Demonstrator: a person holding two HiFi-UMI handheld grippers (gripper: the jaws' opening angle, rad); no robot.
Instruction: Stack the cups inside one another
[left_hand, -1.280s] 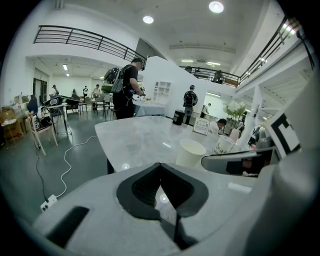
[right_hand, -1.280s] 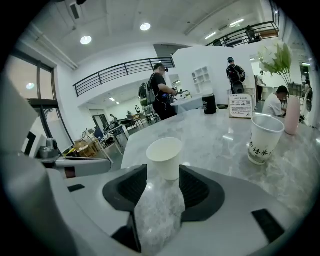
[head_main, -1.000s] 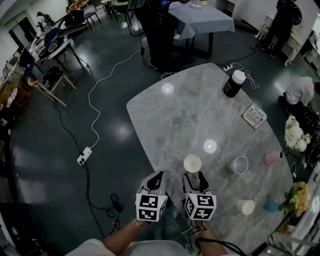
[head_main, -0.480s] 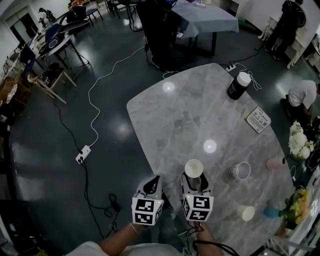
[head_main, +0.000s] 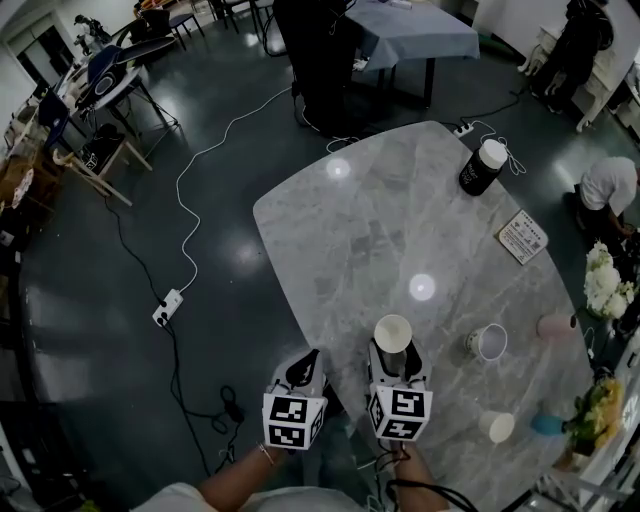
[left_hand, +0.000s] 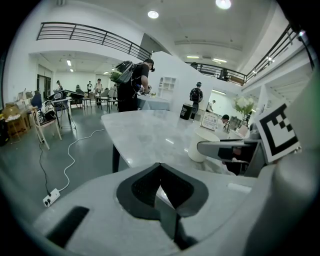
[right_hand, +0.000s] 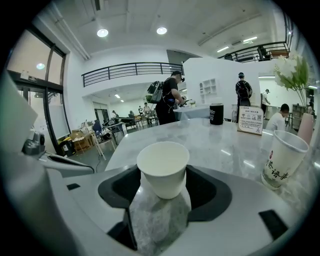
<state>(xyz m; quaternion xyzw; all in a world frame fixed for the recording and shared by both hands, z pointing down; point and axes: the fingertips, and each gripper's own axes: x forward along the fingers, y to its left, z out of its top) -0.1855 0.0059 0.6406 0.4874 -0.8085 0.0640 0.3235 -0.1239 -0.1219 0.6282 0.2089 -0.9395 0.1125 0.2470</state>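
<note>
Head view: we see the white cup (head_main: 392, 332) upright at the tips of the right gripper (head_main: 398, 358), farther from the left gripper (head_main: 308, 362). Left gripper view: clenched, empty. Right gripper view: our jaws have just been opening and straddle the cup, released.

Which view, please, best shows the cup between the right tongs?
Right gripper view: the cup stands whole between the right tongs, whose jaws have just been opening. Head view shows mostly its rim; left gripper view, one partly hidden side.

Table (head_main: 340, 230): grey marble.
Near: white paper cup (head_main: 393, 333).
Right: printed cup (head_main: 487, 342), pink cup (head_main: 553, 326).
Far: dark jar (head_main: 484, 166), sign card (head_main: 523, 236).
</note>
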